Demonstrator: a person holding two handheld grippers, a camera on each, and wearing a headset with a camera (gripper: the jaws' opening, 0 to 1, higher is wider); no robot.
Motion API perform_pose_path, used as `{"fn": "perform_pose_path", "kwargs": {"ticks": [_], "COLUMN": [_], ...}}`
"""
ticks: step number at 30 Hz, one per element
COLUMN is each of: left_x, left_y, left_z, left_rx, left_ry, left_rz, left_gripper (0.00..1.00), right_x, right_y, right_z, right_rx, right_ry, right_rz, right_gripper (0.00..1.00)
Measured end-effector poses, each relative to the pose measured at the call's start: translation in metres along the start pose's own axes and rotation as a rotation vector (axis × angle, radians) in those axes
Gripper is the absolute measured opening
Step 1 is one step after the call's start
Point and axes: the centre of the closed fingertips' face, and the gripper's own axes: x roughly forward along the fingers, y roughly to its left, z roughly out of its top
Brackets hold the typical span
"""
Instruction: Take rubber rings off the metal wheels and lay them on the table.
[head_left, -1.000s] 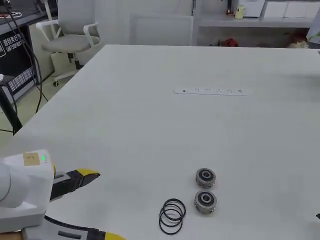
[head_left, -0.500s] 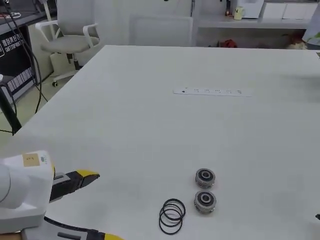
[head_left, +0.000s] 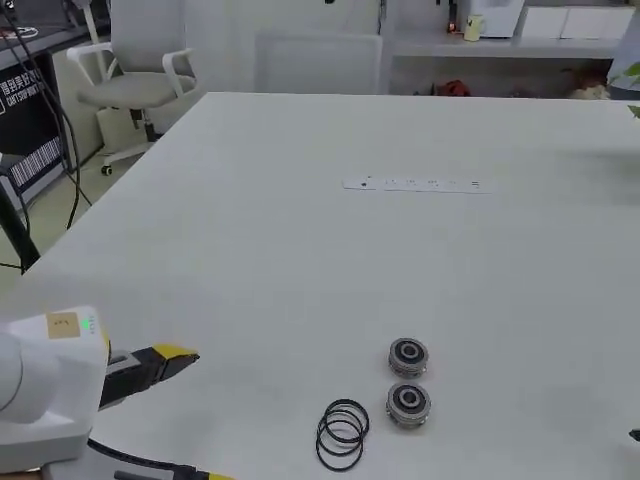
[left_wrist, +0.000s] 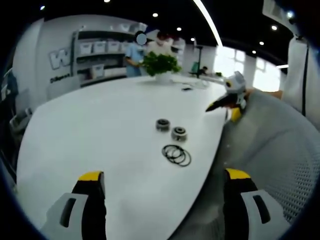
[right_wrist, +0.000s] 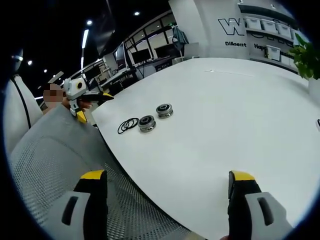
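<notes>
Rubber rings (head_left: 342, 432) lie just beside the metal wheels (head_left: 408, 403), apparently stripped already; left gripper (left_wrist: 165, 176) and right gripper (right_wrist: 167, 175) hang well back from the wheels, jaws spread, empty

Table (head_left: 300, 230): the items below are laid near its front edge.
Far wheel (head_left: 408, 355): set just behind the near wheel (head_left: 408, 402).
Rubber rings (head_left: 342, 433): laid overlapping, just left of the near wheel.
Left gripper (head_left: 205, 415): held at the front left, well apart from the rings.
</notes>
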Motion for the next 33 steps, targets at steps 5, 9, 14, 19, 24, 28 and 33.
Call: {"fn": "perform_pose_path", "kwargs": {"ticks": [5,9,14,19,24,28,33], "left_x": [-0.0003,-0.0006,-0.0001,0.0001,-0.0002,0.0001,0.0003], "left_y": [-0.0028,-0.0028,-0.0041,-0.0048,-0.0046,-0.0051,-0.0066], "left_z": [0.0034,0.0022,-0.0003,0.0027,0.0012,0.0008,0.0023], "left_rx": [0.0,-0.001,-0.006,-0.007,-0.004,-0.008,-0.007], "left_ry": [-0.008,-0.005,-0.003,-0.011,-0.005,-0.005,-0.006], "left_rz": [-0.004,-0.002,-0.004,0.0,0.0,-0.002,-0.006], "left_gripper": [1.0,1.0,1.0,1.0,1.0,1.0,1.0], "right_x": [0.0,0.0003,0.0001,-0.0002,-0.0003,-0.0002,0.0001], "right_y": [-0.0006,-0.0011,-0.0009,-0.0002,0.0001,-0.0017,-0.0028], "right_z": [-0.0004,-0.0011,-0.0011,-0.0007,-0.0006,-0.0015,-0.0023], "right_rx": [0.003,-0.006,-0.005,-0.002,0.001,0.007,0.009], "right_ry": [-0.001,0.004,0.004,0.002,0.003,0.003,0.007], "right_rz": [-0.001,0.0,-0.001,-0.004,-0.006,-0.009,-0.01], "right_gripper": [0.97,0.97,0.96,0.96,0.95,0.95,0.95]}}
